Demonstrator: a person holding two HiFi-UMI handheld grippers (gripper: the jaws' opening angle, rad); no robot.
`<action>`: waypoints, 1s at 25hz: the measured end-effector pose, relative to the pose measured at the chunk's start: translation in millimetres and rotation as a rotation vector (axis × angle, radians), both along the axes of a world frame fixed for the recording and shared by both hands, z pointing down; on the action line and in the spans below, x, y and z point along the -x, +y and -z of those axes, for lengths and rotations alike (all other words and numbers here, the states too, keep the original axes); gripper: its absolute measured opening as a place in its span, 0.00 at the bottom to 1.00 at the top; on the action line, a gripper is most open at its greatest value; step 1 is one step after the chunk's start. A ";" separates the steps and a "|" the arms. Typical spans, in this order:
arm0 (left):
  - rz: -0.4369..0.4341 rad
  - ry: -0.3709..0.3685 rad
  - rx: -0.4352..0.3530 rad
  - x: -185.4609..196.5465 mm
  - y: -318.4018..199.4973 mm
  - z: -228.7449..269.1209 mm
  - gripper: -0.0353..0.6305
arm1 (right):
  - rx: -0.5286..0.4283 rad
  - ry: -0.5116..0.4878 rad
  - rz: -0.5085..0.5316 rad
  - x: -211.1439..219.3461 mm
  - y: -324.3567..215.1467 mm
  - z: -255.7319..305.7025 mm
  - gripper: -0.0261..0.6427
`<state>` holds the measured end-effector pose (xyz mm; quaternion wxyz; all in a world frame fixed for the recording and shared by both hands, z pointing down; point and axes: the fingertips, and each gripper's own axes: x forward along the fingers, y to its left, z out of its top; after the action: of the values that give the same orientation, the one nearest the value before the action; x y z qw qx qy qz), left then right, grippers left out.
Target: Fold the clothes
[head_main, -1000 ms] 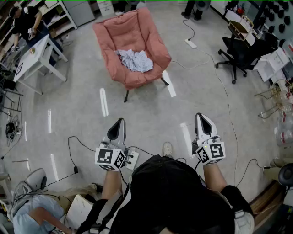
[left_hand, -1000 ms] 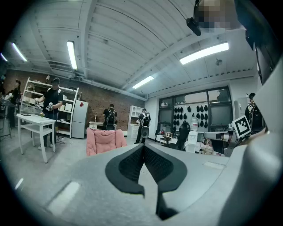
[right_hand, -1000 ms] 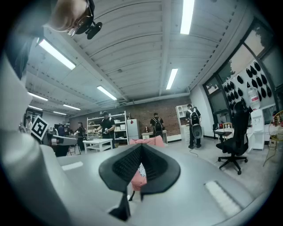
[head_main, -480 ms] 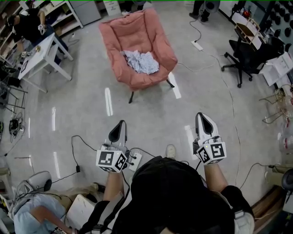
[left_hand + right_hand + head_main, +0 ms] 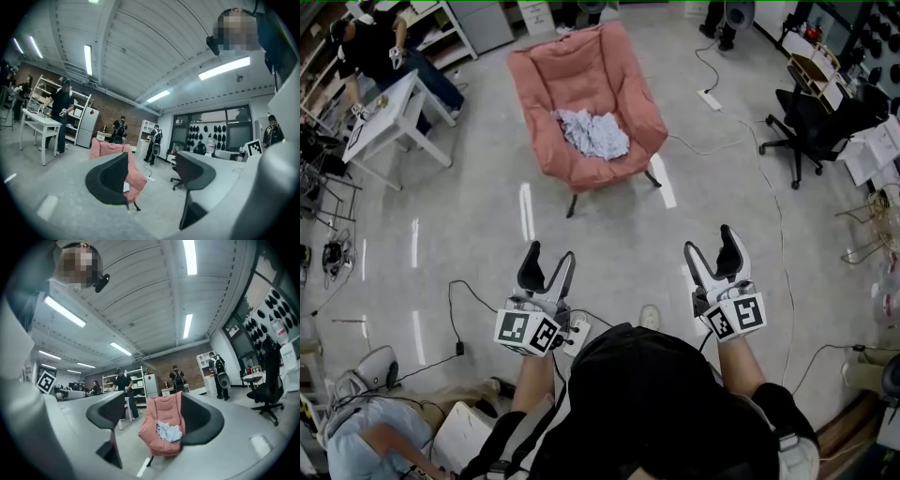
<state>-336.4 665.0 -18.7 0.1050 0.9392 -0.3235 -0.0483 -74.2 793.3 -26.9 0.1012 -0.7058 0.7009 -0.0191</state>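
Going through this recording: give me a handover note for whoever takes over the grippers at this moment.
Left gripper: open, jaws just opened, nothing between them.
Right gripper: likewise just opened, empty.
Crumpled pale garment lies on the seat of the pink chair, across the floor ahead, apart from both grippers.
Done: nothing folded.
Left: approach the chair, pick up the garment, fold it.

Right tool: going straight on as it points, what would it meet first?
Probably the pink armchair, with the crumpled clothes on its seat, across the floor; depth is unclear. The right tool has just been opening its jaws, empty.
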 end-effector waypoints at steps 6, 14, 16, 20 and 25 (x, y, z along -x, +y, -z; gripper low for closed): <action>0.047 -0.021 0.002 -27.4 -10.1 -0.1 0.65 | -0.010 0.007 0.042 -23.2 -11.2 8.1 0.63; 0.046 -0.024 -0.010 -89.1 -16.7 -2.3 0.66 | 0.003 0.024 0.071 -79.2 -17.3 13.4 0.63; 0.041 -0.030 -0.007 -98.3 -18.8 -0.5 0.66 | -0.002 0.009 0.067 -90.9 -21.1 15.2 0.63; 0.047 -0.054 -0.012 -104.5 -27.6 0.3 0.66 | -0.006 -0.016 0.068 -103.3 -30.3 11.8 0.63; 0.050 -0.066 -0.018 -109.3 -54.0 -0.4 0.66 | -0.008 -0.035 0.055 -112.8 -48.6 7.5 0.63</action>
<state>-227.1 611.0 -18.3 0.0844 0.9328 -0.3498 -0.0228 38.6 744.7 -34.5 0.1154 -0.6856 0.7181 -0.0313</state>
